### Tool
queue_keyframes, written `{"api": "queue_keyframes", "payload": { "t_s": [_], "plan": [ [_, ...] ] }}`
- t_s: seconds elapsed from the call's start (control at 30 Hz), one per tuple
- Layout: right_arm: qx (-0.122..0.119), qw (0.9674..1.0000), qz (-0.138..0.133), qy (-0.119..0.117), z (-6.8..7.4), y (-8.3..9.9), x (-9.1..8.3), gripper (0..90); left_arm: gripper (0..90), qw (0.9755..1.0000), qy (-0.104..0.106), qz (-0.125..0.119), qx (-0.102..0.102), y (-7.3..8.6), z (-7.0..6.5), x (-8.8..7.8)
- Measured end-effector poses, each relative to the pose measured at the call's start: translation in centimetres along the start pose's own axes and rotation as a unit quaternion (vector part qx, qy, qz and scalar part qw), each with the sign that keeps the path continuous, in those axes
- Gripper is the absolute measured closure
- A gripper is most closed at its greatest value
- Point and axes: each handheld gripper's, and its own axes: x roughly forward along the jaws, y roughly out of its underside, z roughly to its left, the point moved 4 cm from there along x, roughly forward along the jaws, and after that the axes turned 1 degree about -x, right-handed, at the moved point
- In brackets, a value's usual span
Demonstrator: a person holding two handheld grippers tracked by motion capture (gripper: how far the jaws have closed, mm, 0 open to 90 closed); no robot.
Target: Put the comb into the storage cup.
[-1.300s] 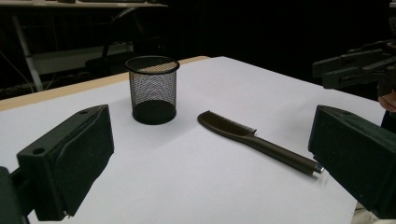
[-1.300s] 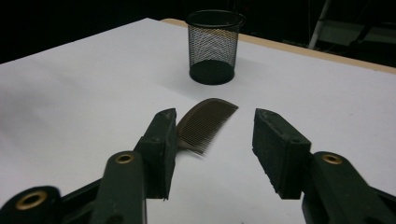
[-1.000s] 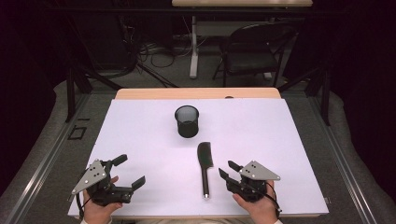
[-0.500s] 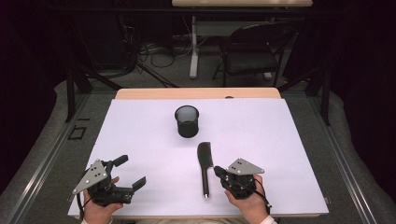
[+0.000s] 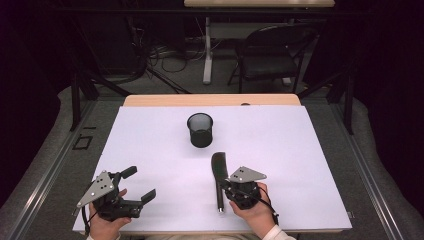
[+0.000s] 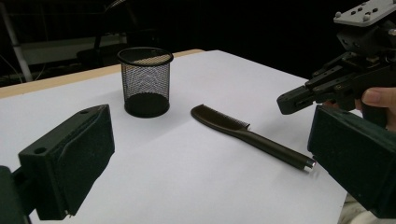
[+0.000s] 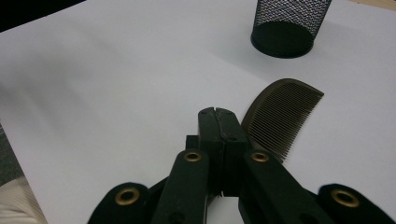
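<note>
The right gripper (image 7: 218, 122) has its jaws pressed flat together with nothing visibly between them, its tips poised over the dark comb (image 7: 281, 116), whose handle seems to run beneath the jaws, though that part is hidden. The comb lies flat on the white table sheet (image 5: 310, 150), near the front edge, teeth end pointing toward the black mesh cup (image 5: 200, 129) standing upright a little beyond it. The left gripper (image 5: 134, 185) rests well apart at the front left corner, jaws wide and empty, with bare sheet between it and the comb.
</note>
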Motion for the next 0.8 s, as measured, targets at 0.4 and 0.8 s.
{"api": "queue_keyframes", "payload": {
  "t_s": [0.4,0.8],
  "plan": [
    [-0.004,0.9996,0.025,-0.015,0.9,1.2,1.4,90.0,0.6,1.0000,0.000,0.003,0.002,0.1,0.0,0.0],
    [-0.009,0.9977,0.058,-0.034,1.6,2.5,2.8,90.0,0.7,1.0000,-0.003,0.005,0.001,0.2,0.1,0.0]
  ]
}}
